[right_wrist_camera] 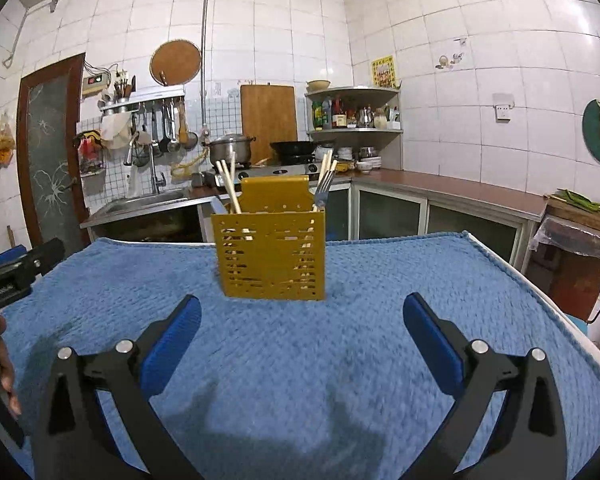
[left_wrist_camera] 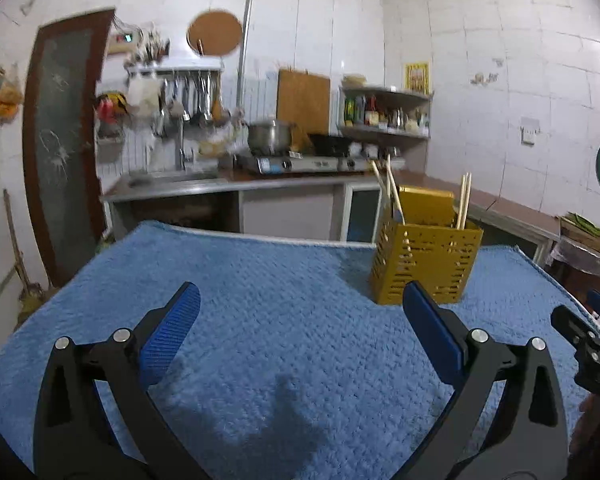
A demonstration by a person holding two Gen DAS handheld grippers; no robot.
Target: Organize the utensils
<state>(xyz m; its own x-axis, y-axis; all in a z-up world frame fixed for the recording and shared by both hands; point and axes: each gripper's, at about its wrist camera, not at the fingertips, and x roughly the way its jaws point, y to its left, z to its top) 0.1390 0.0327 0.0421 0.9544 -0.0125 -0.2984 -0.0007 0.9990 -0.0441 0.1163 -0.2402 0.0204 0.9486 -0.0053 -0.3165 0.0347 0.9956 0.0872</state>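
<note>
Both grippers gape wide and empty over the blue towel (right_wrist_camera: 380,360): right gripper (right_wrist_camera: 302,314) faces the yellow caddy (right_wrist_camera: 272,256) squarely near the far edge; left gripper (left_wrist_camera: 302,304) sees it to its right.

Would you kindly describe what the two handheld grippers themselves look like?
Both look alike. The left gripper and right gripper each have black angular linkage arms joined by round silver pivot bolts, ending in blue fingers with finely ribbed pads. No cables or markings show; no sleeves are visible.
</note>
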